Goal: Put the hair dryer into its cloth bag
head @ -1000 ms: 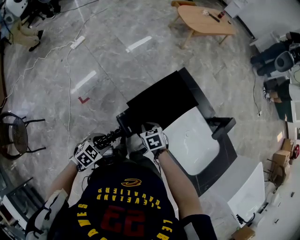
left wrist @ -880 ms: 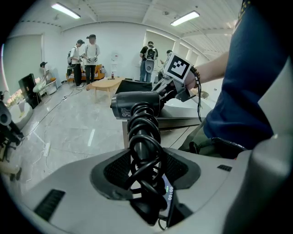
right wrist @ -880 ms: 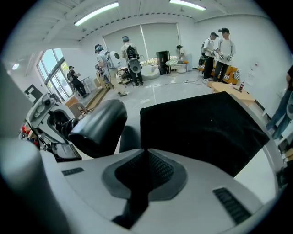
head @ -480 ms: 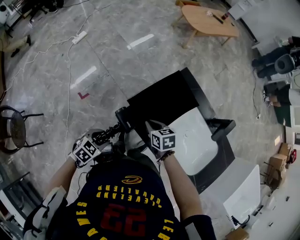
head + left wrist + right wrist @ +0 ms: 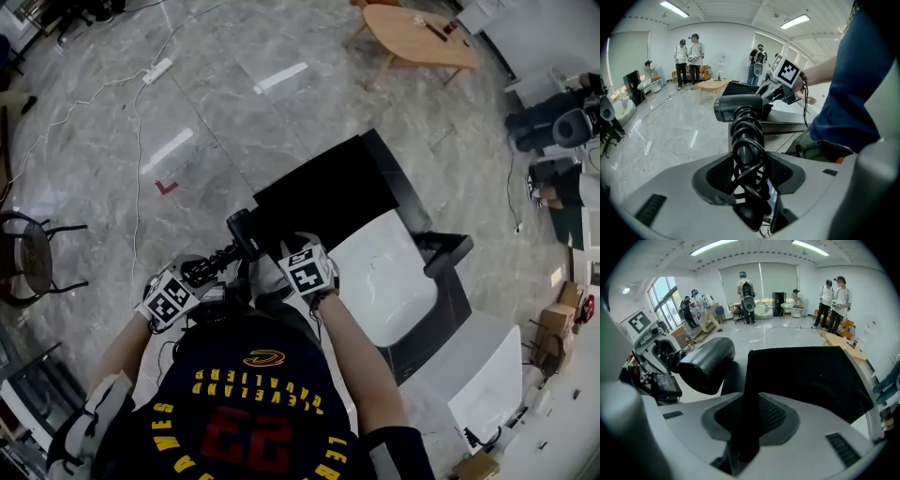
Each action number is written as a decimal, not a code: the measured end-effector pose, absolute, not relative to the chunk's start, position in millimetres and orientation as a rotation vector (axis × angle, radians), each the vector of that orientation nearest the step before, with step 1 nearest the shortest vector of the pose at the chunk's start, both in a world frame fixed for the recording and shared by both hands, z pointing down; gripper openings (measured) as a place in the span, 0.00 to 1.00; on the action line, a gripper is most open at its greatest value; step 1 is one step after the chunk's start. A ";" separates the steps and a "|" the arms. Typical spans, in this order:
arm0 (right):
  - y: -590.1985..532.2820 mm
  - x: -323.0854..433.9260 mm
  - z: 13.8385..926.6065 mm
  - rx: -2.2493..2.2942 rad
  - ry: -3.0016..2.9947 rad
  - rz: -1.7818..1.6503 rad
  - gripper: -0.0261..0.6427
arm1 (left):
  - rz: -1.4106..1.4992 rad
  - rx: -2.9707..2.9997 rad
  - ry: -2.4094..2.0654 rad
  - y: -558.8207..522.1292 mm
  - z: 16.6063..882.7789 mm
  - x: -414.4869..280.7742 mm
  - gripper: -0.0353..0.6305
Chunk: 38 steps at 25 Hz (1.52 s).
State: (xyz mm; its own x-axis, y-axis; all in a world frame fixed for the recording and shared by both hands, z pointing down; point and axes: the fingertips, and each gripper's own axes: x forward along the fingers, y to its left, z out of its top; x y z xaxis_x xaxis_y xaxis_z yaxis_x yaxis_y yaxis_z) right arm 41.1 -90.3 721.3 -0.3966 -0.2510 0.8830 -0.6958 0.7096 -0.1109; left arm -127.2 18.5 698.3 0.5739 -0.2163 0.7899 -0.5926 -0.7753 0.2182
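Since half a second ago the right gripper (image 5: 749, 427) has come a little back toward the dryer (image 5: 740, 107), and its jaws have just been opening. A fold of the bag (image 5: 811, 376) edge stands between them, but the pads no longer seem to press it. I think it lets go to take a better hold at the mouth. The left gripper (image 5: 749, 180) is clamped on the dryer's handle, over the wound cord (image 5: 746, 136), so the nozzle points toward the bag, which lies flat on the table (image 5: 389, 291). The dryer is not yet inside.

Bright, even light; fisheye-warped edges.
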 end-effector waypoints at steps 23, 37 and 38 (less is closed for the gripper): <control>-118.6 70.6 648.6 1.007 -2.155 0.929 0.06 | 1.088 2.354 -0.608 18.0 698.5 -106.2 0.36; -119.5 67.4 623.5 1.028 -2.208 0.934 0.06 | 1.065 2.419 -0.508 -17.5 699.3 -64.8 0.36; -118.9 68.6 623.3 1.031 -2.210 0.939 0.06 | 1.069 2.422 -0.506 -21.5 699.3 -63.1 0.36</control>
